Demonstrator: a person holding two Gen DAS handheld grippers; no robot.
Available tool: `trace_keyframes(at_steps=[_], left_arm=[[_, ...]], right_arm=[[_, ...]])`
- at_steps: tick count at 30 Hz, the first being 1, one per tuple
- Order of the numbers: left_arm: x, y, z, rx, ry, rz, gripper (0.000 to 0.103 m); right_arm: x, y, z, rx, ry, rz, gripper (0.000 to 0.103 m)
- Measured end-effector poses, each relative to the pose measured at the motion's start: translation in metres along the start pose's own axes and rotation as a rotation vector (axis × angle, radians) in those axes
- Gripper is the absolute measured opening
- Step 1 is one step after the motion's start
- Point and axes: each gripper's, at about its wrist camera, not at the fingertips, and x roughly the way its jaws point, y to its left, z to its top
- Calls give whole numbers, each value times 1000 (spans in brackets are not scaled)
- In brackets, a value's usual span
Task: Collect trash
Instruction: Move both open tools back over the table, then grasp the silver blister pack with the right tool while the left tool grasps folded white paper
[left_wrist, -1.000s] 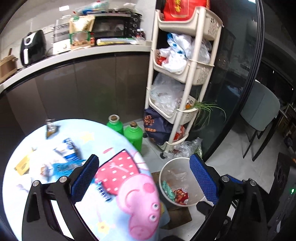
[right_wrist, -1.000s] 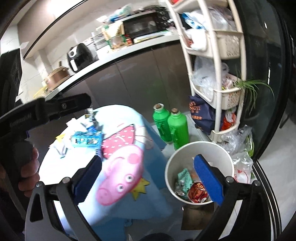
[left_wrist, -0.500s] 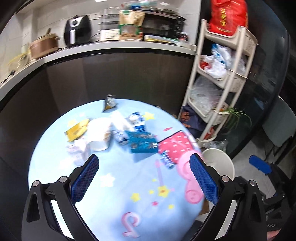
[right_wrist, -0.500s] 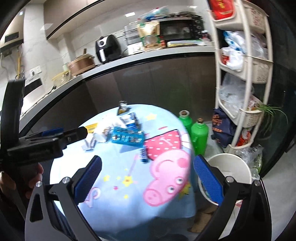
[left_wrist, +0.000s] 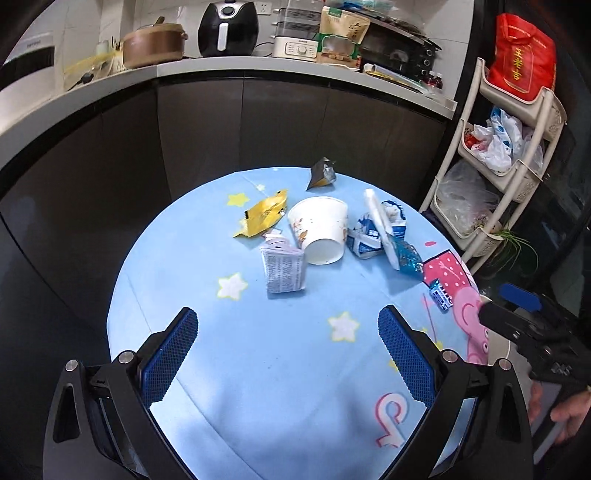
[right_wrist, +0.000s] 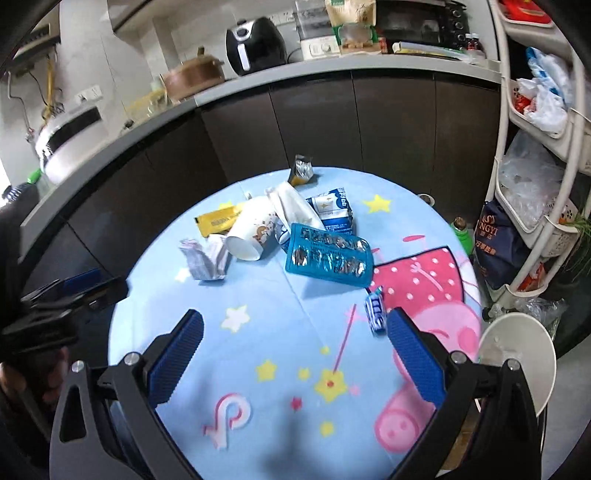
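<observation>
Trash (left_wrist: 321, 236) clustered on round table (left_wrist: 258, 369), both grippers' jaws spread wide, empty.

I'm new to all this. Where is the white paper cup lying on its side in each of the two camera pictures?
Left wrist view: the paper cup lies above centre, base toward the camera, between the yellow wrapper and a blue-and-white pouch.
Right wrist view: the cup lies left of centre, beside the blue blister pack.
Shared landmark: the black air fryer on the counter behind the table.
</observation>
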Motion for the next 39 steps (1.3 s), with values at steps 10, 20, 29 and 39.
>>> trace_keyframes(at_steps=[10,20,29,39], left_arm=[[30,22,16,-27,22,-8,92],[94,15,35,-6,75,18,92],[124,0,37,44,115,40,73],[139,-4,34,46,164,2,46]], right_arm=[[95,34,16,-258,92,-184,80],[130,31,13,-371,103,-333,29],[86,23,19,-321,63,-272,10],[32,25,14,-177,16,-150,10]])
